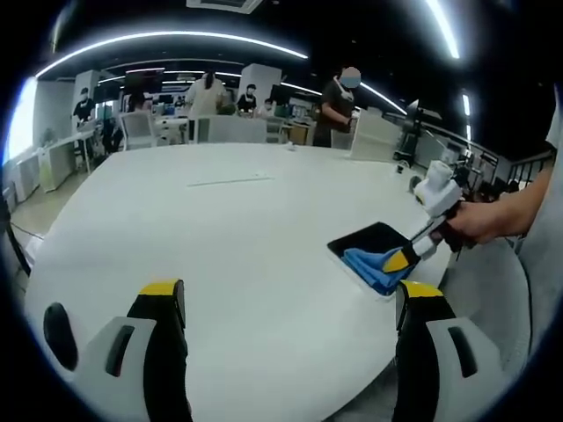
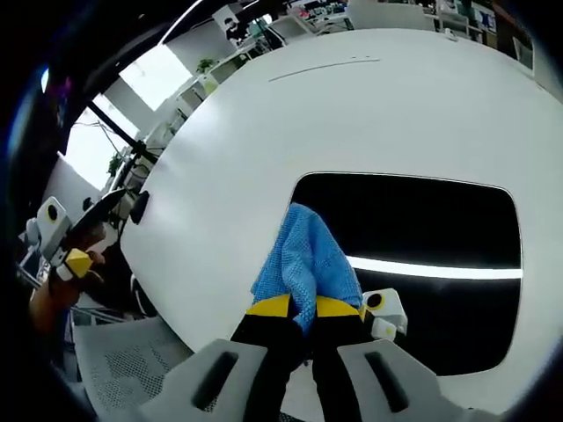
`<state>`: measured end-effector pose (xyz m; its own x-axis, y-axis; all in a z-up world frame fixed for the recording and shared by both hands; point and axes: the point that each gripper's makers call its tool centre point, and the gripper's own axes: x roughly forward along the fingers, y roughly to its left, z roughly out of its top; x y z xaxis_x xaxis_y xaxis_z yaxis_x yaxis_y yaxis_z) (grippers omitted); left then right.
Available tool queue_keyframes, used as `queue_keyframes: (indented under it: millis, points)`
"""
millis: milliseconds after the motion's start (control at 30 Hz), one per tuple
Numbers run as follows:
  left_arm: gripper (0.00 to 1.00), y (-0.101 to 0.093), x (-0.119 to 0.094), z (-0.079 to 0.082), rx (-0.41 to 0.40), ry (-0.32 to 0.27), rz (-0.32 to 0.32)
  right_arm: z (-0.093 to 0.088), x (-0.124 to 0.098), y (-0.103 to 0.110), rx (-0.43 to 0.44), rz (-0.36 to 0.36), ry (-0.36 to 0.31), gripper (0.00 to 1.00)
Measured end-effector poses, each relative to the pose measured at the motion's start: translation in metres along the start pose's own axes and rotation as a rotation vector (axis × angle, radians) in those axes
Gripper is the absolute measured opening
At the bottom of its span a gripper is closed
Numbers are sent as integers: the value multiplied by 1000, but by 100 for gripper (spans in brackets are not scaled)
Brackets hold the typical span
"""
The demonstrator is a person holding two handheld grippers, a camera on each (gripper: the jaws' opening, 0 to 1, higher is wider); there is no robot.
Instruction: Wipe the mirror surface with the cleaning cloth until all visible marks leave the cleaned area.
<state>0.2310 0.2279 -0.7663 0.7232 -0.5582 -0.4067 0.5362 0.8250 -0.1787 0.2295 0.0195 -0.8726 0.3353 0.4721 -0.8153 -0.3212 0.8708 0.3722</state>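
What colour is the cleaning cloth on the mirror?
Blue woven cleaning cloth, clearest in the right gripper view.

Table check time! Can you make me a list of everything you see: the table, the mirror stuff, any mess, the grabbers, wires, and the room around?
Surface: white round table, mostly bare.
Job's things: dark mirror lying flat near the table edge, reflecting a ceiling light; blue cleaning cloth resting on its near end.
Clutter: a thin pale strip lies mid-table.
Grippers: right gripper shut on the cleaning cloth; left gripper open, holding nothing, above the table.
Cables: nothing seen.
Surroundings: open office with desks, chairs, standing people and ceiling strip lights.
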Motion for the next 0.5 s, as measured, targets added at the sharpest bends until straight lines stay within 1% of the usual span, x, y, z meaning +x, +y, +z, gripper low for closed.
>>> queue_keyframes:
  millis: [200, 333, 400, 500]
  points:
    - [99, 1, 0, 0, 1, 2, 0, 0, 2, -1, -2, 3, -3, 2]
    - [99, 2, 0, -1, 3, 3, -1, -1, -1, 1, 4, 4, -3, 2]
    - [99, 2, 0, 0, 3, 3, -1, -1, -2, 2, -28, 4, -1, 3]
    - [99, 3, 0, 0, 4, 4, 0, -1, -2, 2, -21, 3, -1, 3]
